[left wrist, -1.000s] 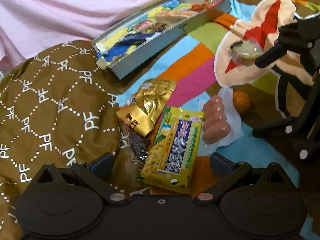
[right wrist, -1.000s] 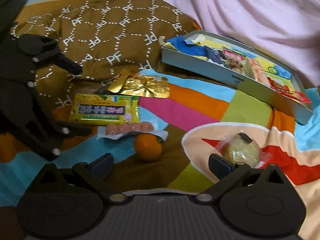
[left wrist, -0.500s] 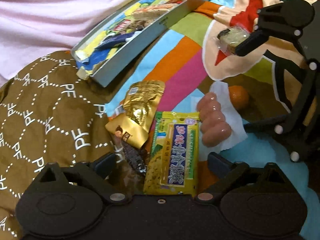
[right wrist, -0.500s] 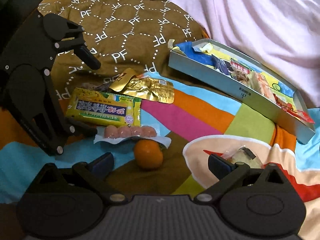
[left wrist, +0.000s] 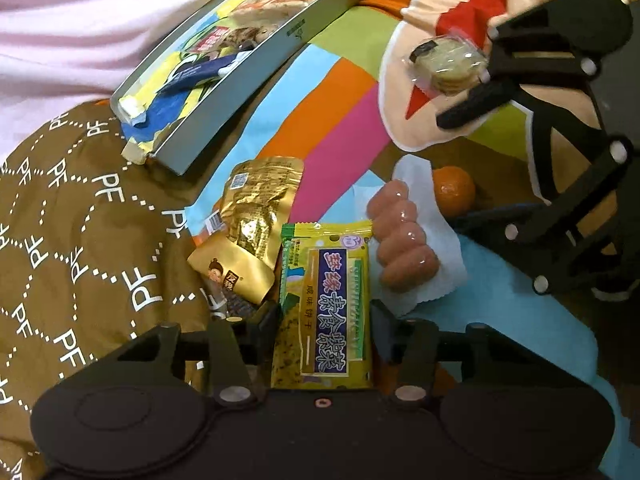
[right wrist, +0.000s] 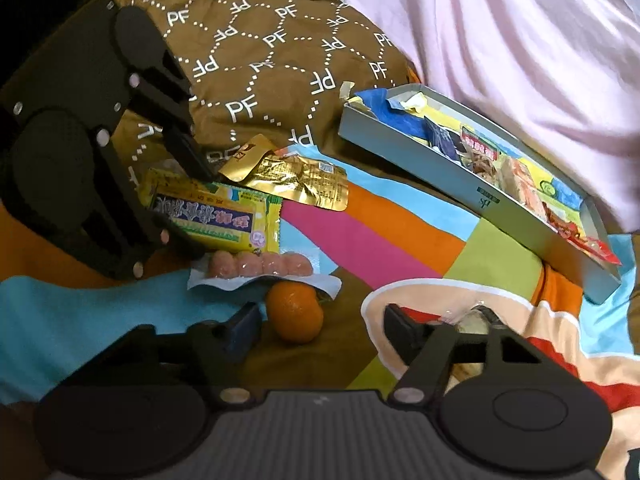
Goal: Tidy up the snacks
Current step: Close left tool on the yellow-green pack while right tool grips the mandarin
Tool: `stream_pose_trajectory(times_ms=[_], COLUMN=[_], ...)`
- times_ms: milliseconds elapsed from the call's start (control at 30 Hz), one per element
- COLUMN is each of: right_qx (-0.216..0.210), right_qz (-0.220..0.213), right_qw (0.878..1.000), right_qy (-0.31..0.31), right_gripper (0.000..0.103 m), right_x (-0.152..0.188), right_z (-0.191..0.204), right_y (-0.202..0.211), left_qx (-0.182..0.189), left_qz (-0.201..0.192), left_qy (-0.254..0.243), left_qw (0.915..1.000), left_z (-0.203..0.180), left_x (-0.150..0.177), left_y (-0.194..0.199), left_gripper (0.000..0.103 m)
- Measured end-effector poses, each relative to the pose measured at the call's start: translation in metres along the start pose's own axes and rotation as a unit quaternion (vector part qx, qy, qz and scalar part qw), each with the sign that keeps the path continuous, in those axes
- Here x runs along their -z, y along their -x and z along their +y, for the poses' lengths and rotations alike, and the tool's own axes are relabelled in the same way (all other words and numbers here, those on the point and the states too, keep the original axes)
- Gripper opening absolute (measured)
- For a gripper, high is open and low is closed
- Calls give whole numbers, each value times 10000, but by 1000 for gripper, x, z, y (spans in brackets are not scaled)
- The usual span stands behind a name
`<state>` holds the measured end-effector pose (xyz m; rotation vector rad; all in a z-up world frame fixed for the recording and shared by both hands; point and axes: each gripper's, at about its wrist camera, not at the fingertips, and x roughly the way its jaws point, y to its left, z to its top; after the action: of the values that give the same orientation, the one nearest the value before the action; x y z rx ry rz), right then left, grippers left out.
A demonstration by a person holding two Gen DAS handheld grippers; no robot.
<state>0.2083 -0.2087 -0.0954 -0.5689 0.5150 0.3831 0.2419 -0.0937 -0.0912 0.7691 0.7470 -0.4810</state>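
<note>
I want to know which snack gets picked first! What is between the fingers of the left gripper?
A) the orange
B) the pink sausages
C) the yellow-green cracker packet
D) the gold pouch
C: in the left wrist view, the yellow-green cracker packet lies right between the two fingers of the left gripper, whose jaws are closing on it. The orange, gold pouch and pink sausages lie farther out on the blanket.
</note>
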Motion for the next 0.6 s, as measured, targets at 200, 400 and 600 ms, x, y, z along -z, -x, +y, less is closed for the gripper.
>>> stream_pose_trajectory(times_ms=[200, 400, 600], right_qx=[-51, -103, -120], right_qz=[27, 122, 220], right_qw=[9999, 9998, 9996], right_qy=[154, 91, -95], right_gripper=[44, 37, 36], right_x=[0, -2, -6], right_z=[8, 8, 3], right_y=[-1, -2, 5], left_qx=[12, 44, -206], left_qz=[188, 452, 701], left_qy=[184, 771, 1433], left_qw=[9997, 9960, 9870], left_z=[4, 6, -1], left_x=[-6, -13, -16], left_y=[-3, -1, 4], left_gripper=[50, 50, 50])
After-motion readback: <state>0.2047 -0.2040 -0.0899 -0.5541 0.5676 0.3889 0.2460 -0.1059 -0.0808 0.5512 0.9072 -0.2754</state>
